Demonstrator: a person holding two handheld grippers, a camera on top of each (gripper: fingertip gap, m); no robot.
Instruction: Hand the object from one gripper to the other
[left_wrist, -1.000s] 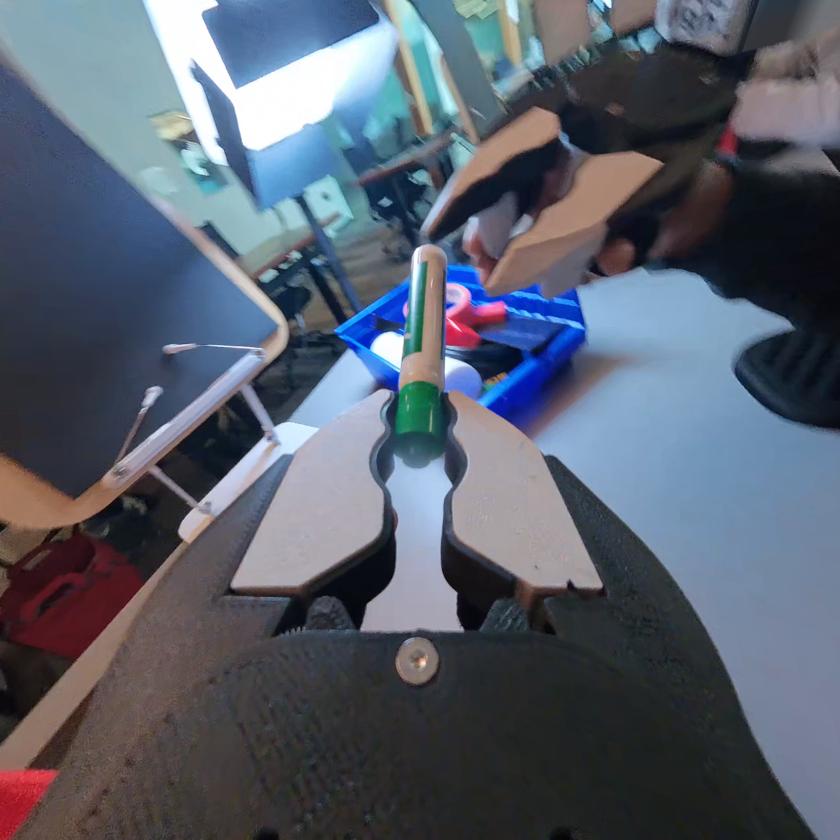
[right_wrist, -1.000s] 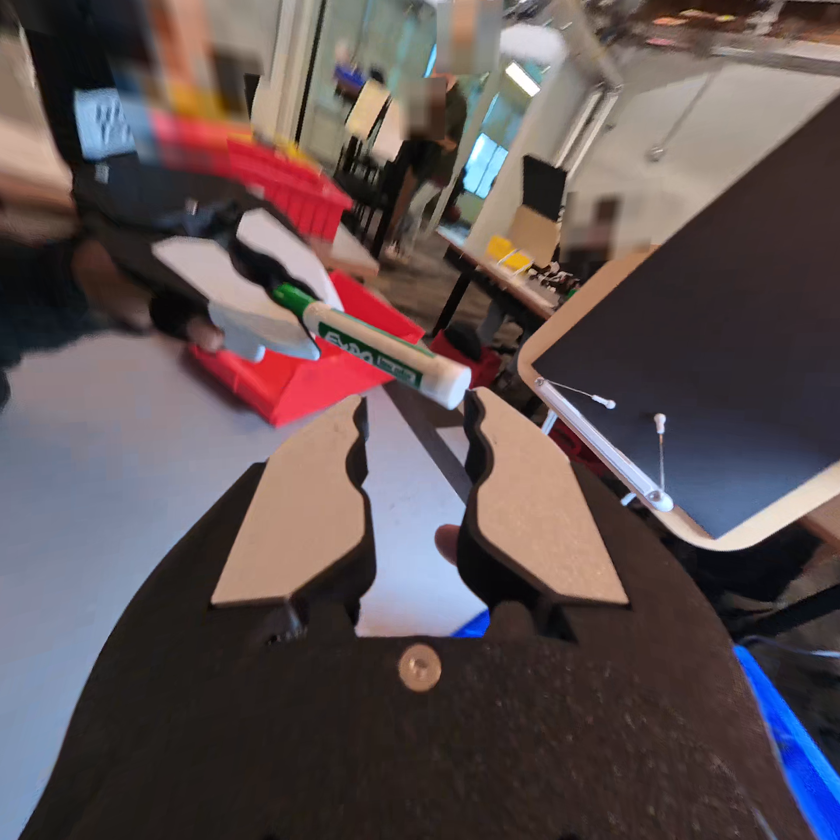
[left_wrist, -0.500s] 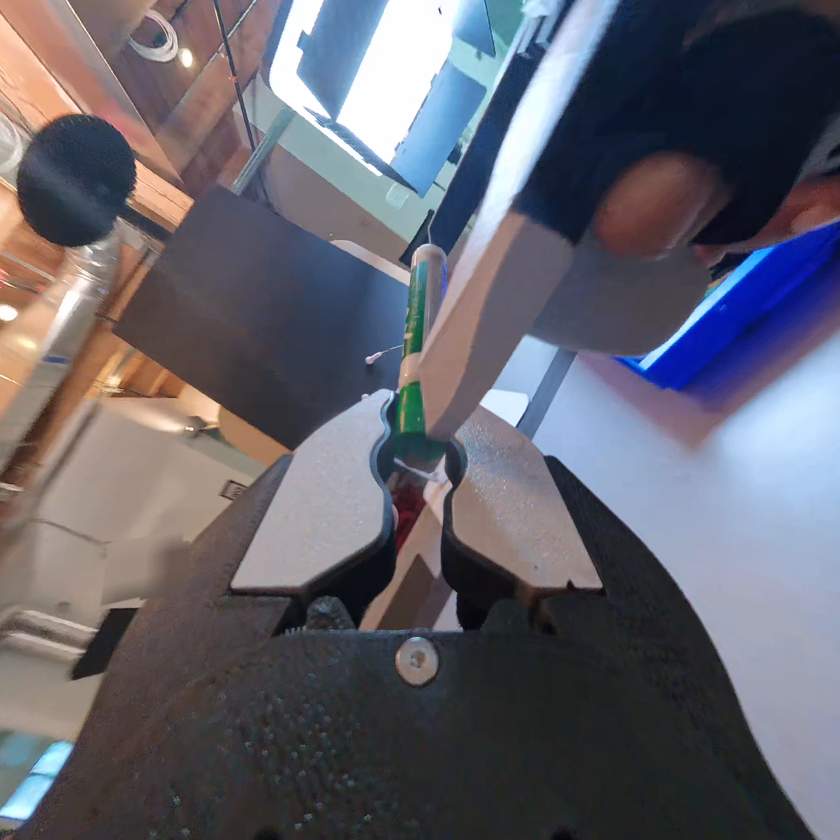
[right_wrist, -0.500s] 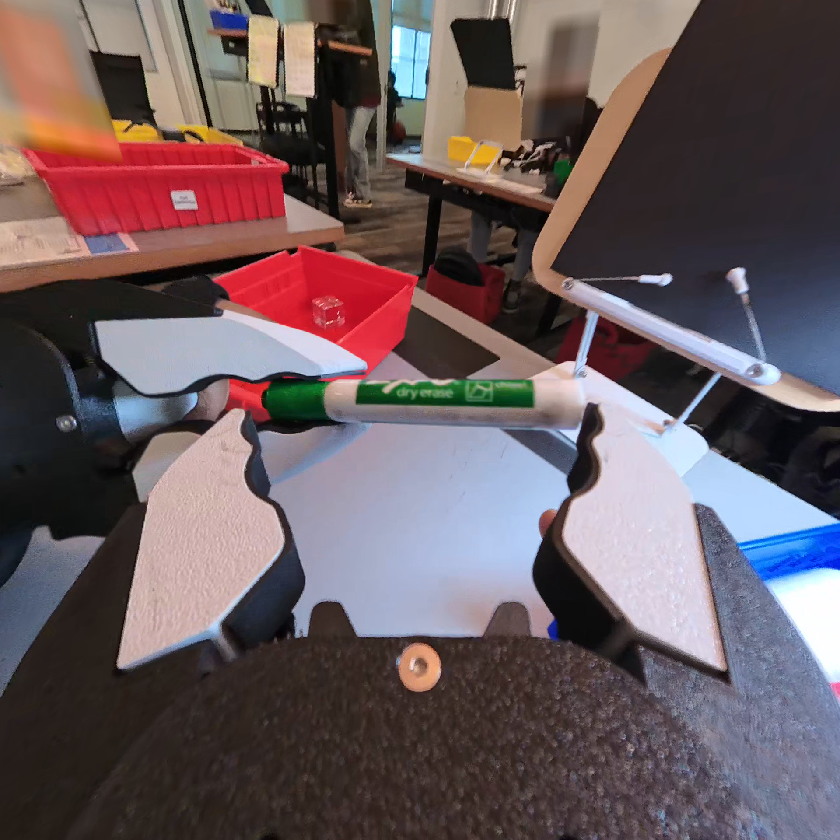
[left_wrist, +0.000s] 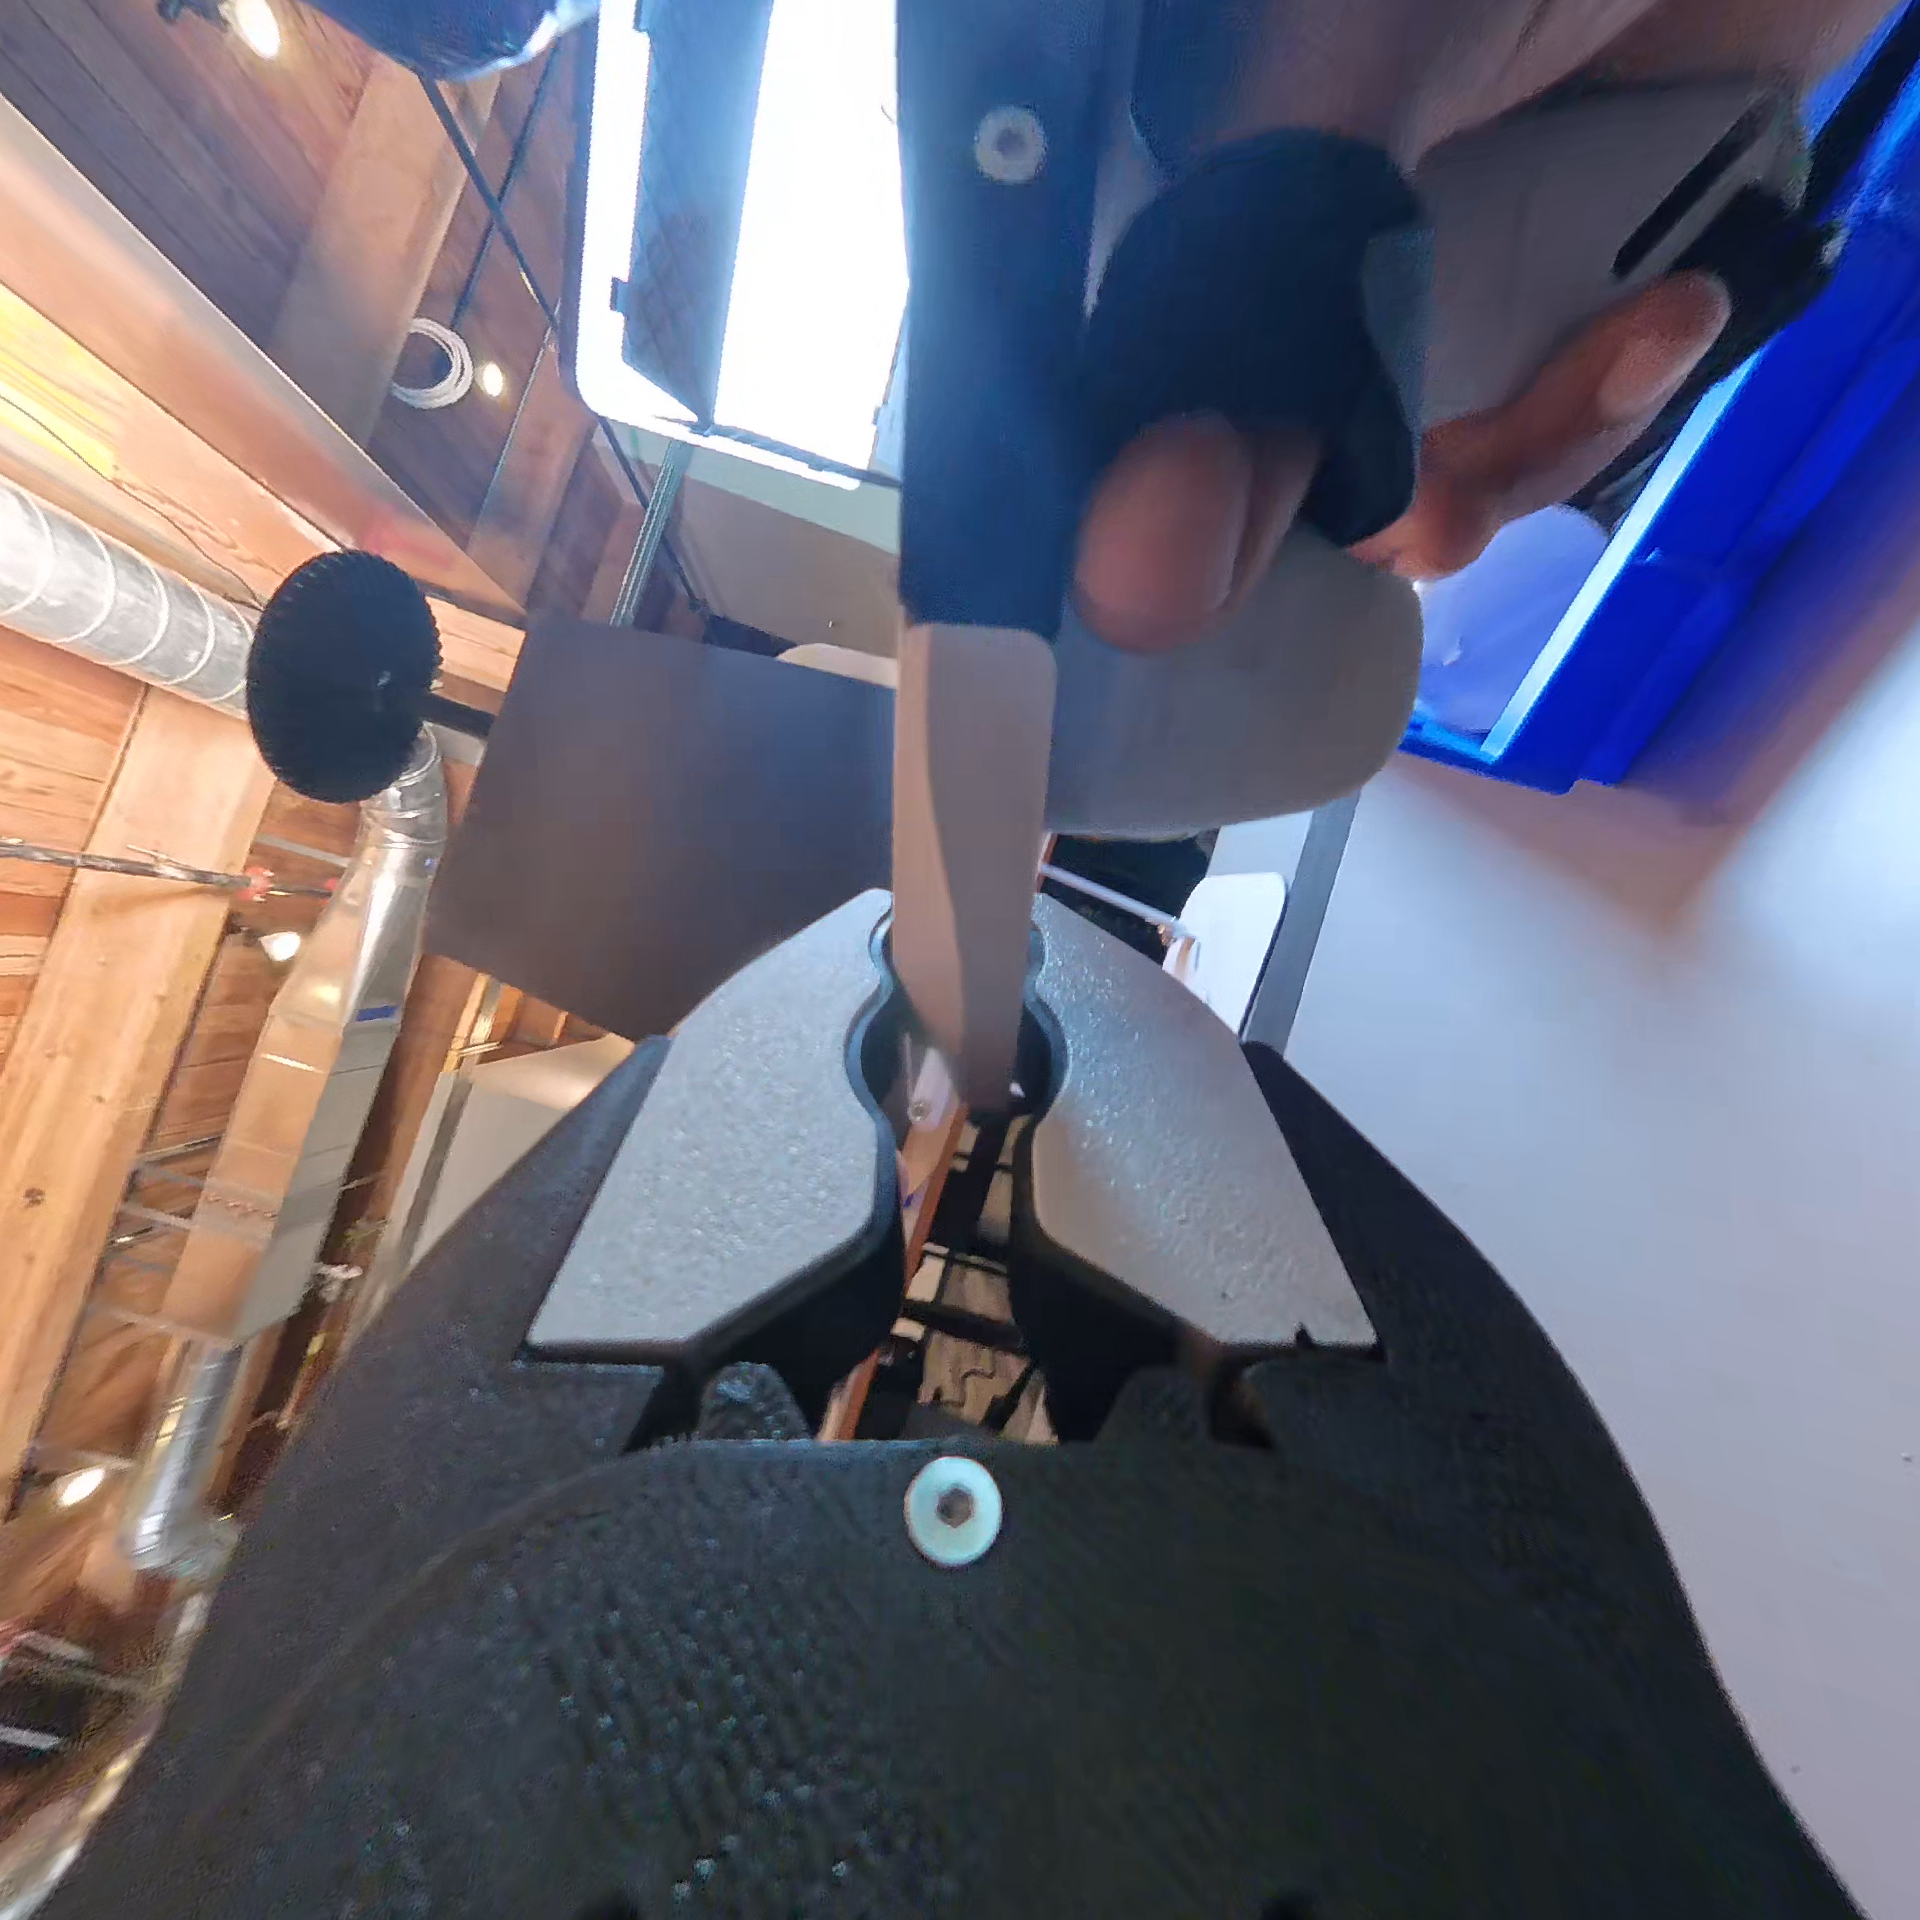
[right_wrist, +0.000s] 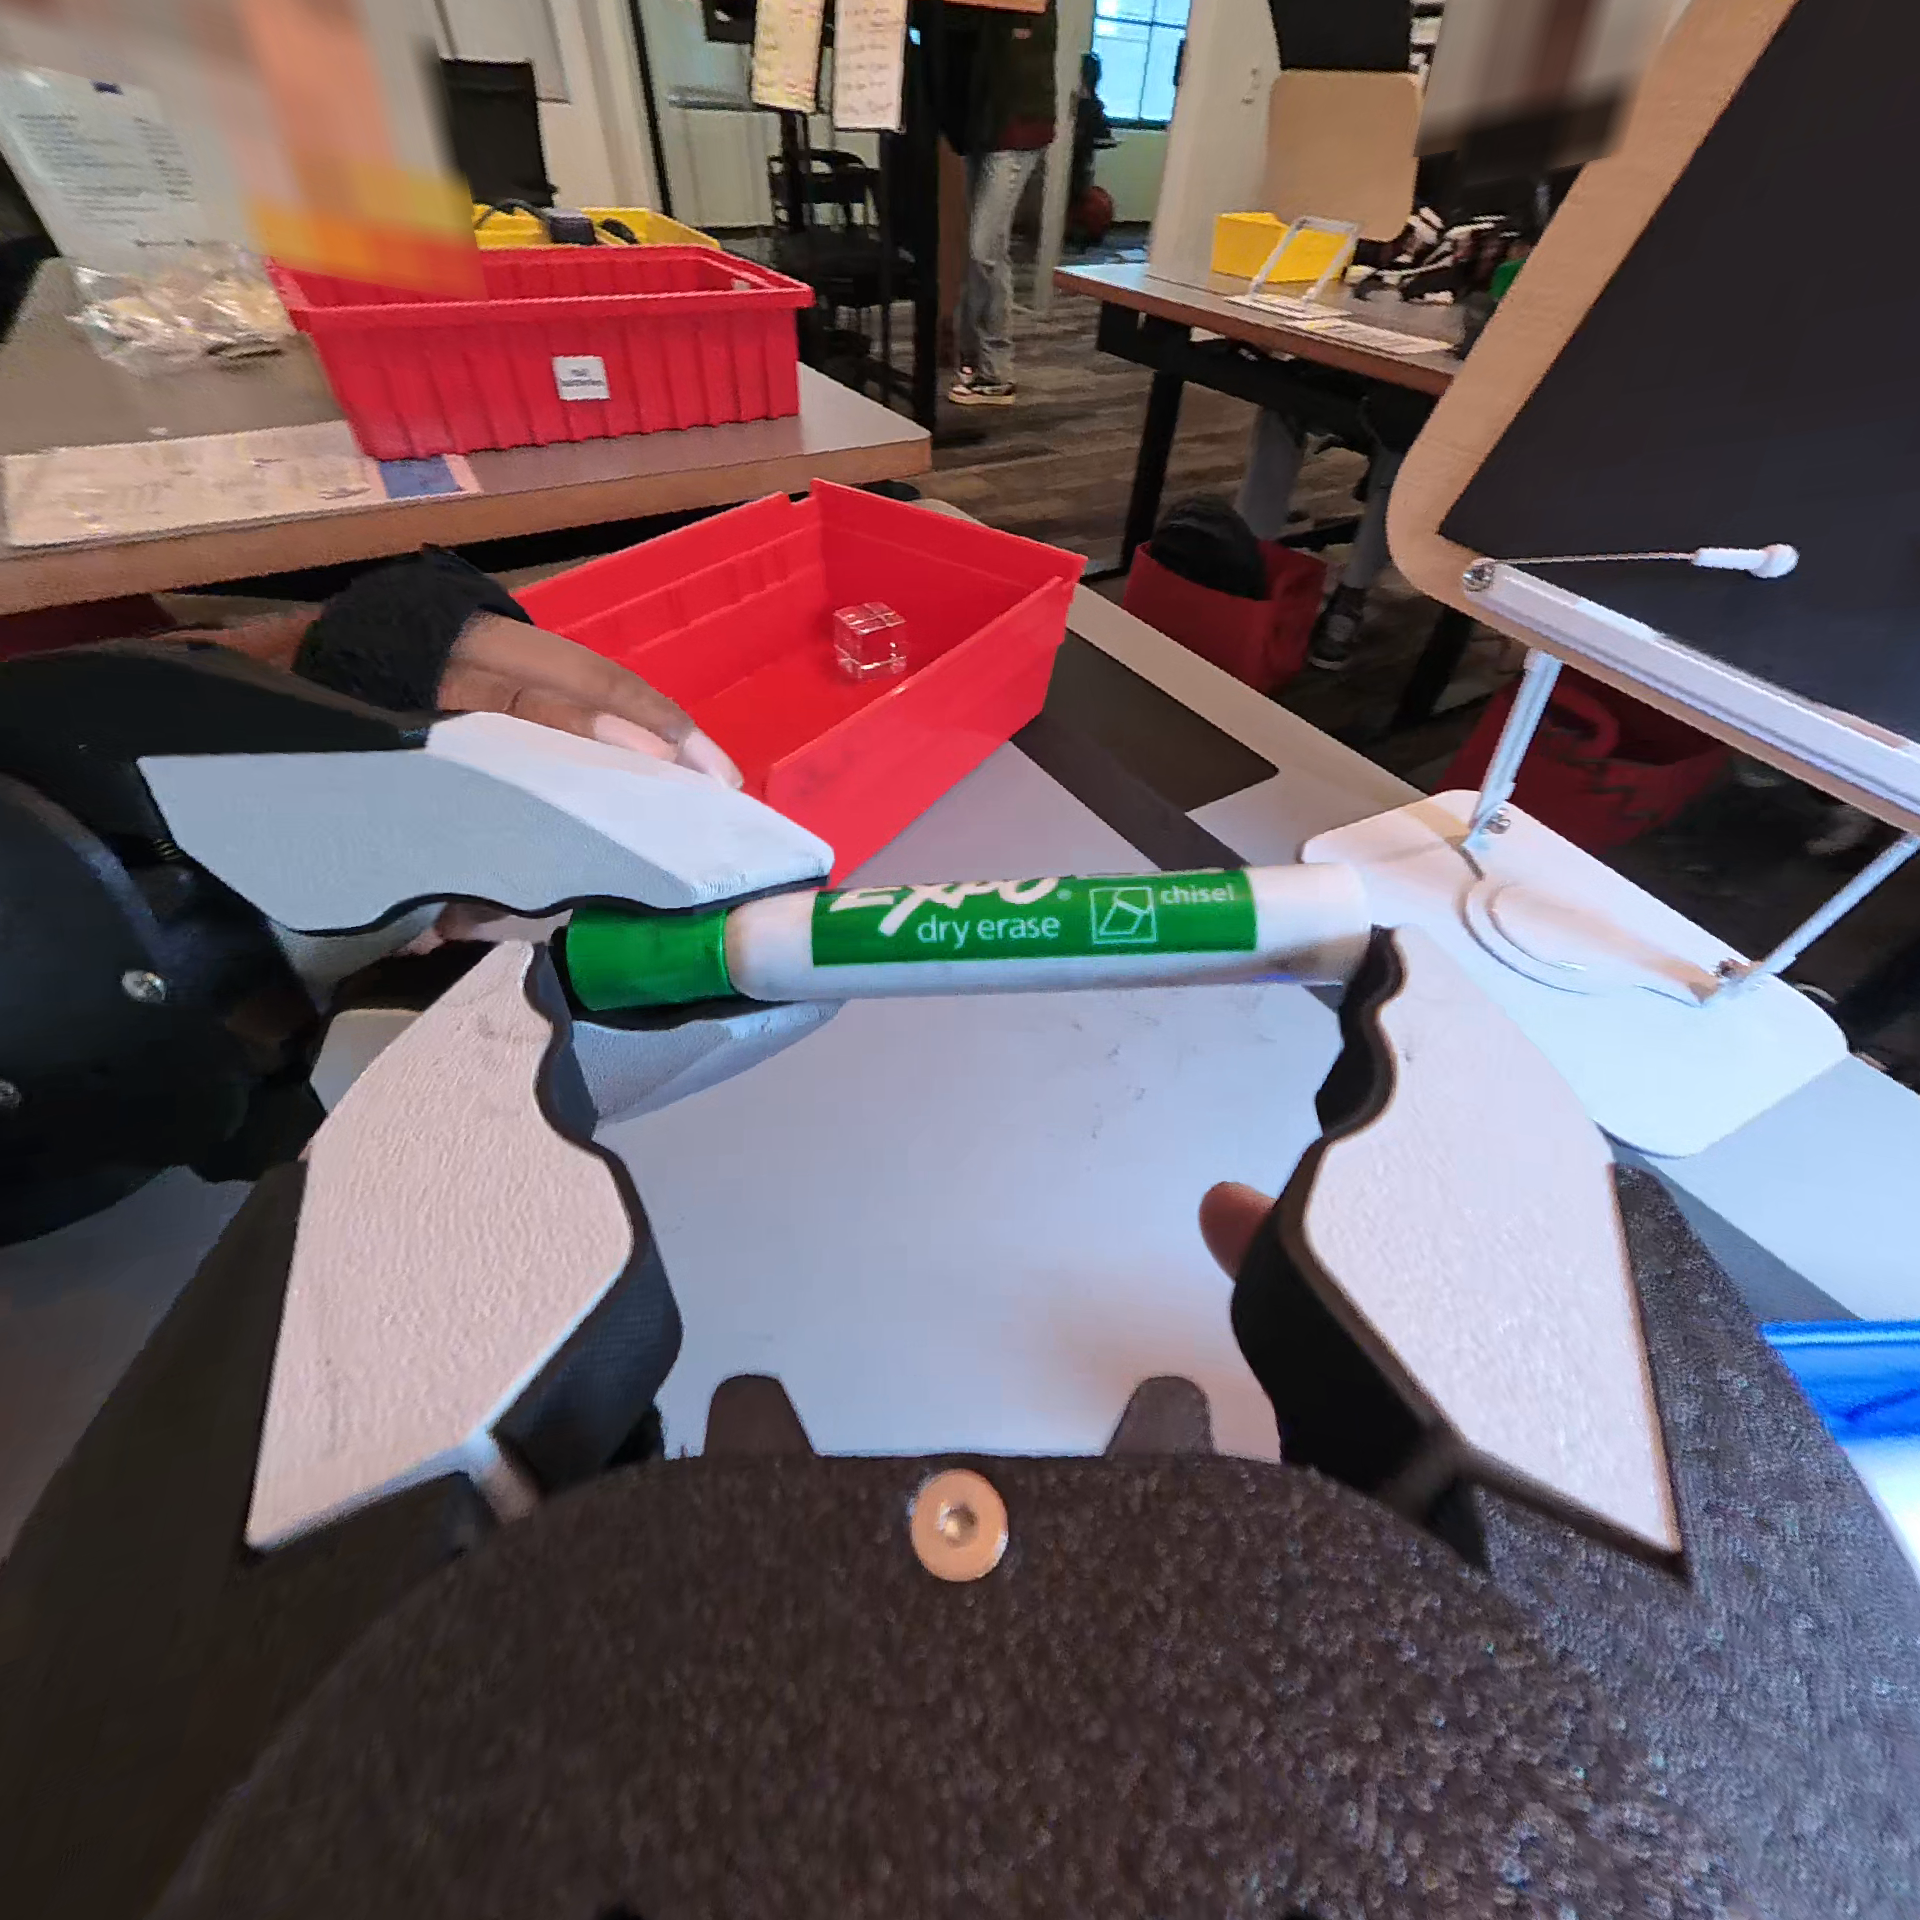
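The green-capped dry-erase marker (right_wrist: 966, 930) is lying level in the air above the pale grey table (right_wrist: 935, 1195), cap end to the left and white butt end to the right. The left gripper (right_wrist: 665, 940), reaching in from the left, is clenching the green cap between its two pale fingers, one above and one below. The right gripper (right_wrist: 956, 997) is standing released around the marker: its near-left finger is sitting beside the cap, and its right finger (right_wrist: 1455, 1195) is touching or nearly touching the butt end; which of the two cannot be told. A person's gloved hand (right_wrist: 499, 665) is resting on top of the left gripper.

In the left wrist view the marker itself is hidden; one pale finger (left_wrist: 971, 862) of the right gripper is dipping into the notch between the left gripper's (left_wrist: 961, 1013) closely drawn fingers.

Farther out, a red bin (right_wrist: 935, 727) is sitting on the far side of the table, holding a clear cube (right_wrist: 868, 639). A white stand base (right_wrist: 1579, 987) is lying to the right, under a tilted black board (right_wrist: 1714, 364). A blue bin (left_wrist: 1714, 582) is showing at the table's edge in the left wrist view.
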